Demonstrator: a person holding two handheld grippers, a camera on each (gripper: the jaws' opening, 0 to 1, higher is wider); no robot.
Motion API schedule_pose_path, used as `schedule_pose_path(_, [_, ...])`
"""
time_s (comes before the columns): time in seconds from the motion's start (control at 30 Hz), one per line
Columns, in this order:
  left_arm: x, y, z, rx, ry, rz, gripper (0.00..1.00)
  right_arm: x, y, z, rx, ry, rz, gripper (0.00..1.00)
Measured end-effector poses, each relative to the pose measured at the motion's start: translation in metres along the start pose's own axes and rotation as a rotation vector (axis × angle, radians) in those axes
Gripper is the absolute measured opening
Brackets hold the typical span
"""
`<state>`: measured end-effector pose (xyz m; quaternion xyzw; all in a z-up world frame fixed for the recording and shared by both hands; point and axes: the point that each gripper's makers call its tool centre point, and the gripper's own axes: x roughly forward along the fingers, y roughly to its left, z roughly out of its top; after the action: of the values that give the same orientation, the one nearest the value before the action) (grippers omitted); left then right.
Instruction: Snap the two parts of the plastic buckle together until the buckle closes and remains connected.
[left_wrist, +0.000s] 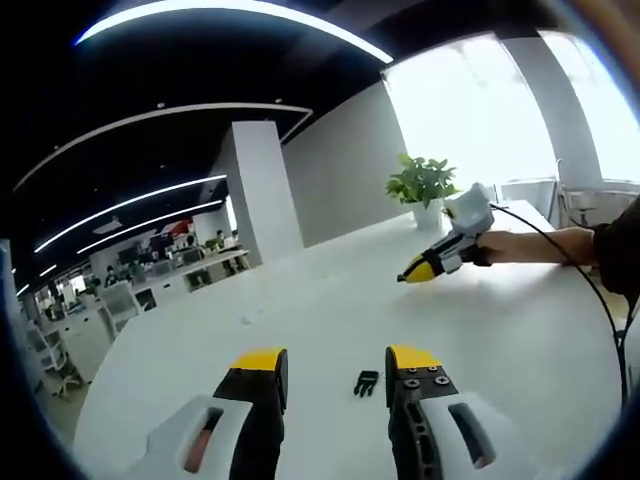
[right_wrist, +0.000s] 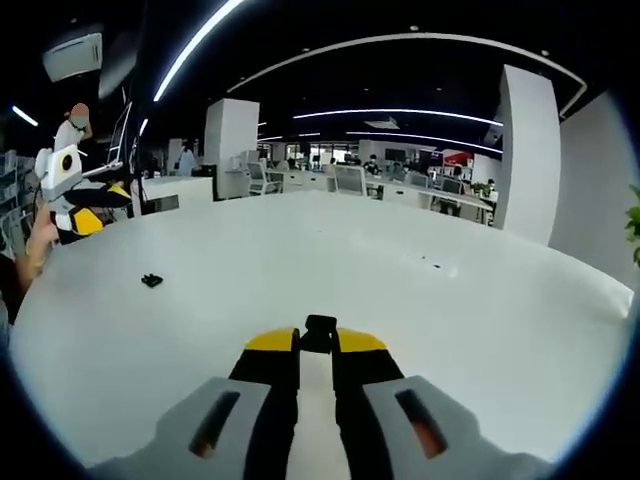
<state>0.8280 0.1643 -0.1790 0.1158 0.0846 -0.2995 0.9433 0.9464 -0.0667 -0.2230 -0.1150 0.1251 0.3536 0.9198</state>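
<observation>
Two buckle halves well apart: right gripper clamps one half, left gripper spread over other half; skewed pickup risks misaligned mating.

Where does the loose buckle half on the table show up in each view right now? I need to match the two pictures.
Left gripper view: the loose buckle half lies on the white table, low centre, between that view's own open jaws.
Right gripper view: the same piece sits at left on the table, below the left gripper.
Shared landmark: the white square column.
</observation>
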Motion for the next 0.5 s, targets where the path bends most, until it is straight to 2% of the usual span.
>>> schedule_pose_path(0.2, [-0.001,0.002,0.000,-0.002,0.001,0.003,0.40,-0.005,0.016,0.006,-0.026,-0.016,0.037,0.12])
schedule_pose_path(0.33, [-0.002,0.004,0.000,-0.007,-0.001,0.005,0.40,-0.009,0.030,0.012,-0.080,-0.023,0.065,0.12])
schedule_pose_path(0.5, [-0.003,0.003,-0.002,-0.003,0.007,0.004,0.40,-0.009,0.042,0.017,-0.094,-0.036,0.093,0.12])
